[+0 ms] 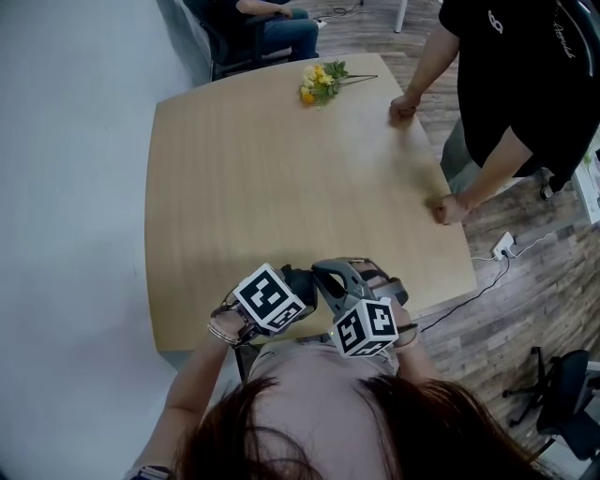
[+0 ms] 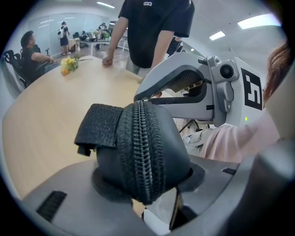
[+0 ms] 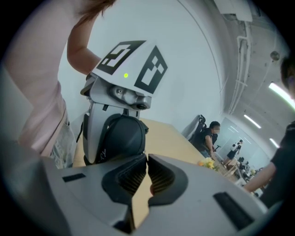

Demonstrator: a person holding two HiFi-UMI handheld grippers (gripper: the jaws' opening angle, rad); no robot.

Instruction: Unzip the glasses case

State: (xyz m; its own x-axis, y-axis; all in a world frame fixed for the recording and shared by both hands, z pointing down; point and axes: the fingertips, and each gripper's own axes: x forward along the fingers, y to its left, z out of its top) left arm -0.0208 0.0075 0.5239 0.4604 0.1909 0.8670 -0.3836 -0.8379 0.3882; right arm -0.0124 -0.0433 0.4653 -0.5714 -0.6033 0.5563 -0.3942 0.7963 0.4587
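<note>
**Case clamped, zip not yet started**

At the near edge of the table the person has both tools drawn in close to the body. The left gripper (image 2: 147, 184) has its jaws spread wide and pressed on either side of the black glasses case (image 2: 168, 138). So the case sits in that grip rather than lying on the wood. Its zipper (image 2: 140, 156) is turned outward, I'd guess so the other tool can get at it. The teeth are meshed along every bit I can see, so the case looks fully shut. A fabric tab (image 2: 99, 125) sticks out from one side.

The right gripper (image 3: 145, 159) comes in from the side, its tips just beside the top of the case. Its jaws are drawn together with only a sliver between them. I can't make out any zip pull pinched there, so finding the pull seems the job in hand.

That makes one case and two grippers. Beyond them the wooden table (image 1: 281, 169) carries a single bunch of yellow flowers (image 1: 321, 82) near its far edge. Two other people are close by. One standing person (image 1: 525, 84) leans both fists on the tabletop, and one seated person (image 1: 277, 23) is past the far edge.
</note>
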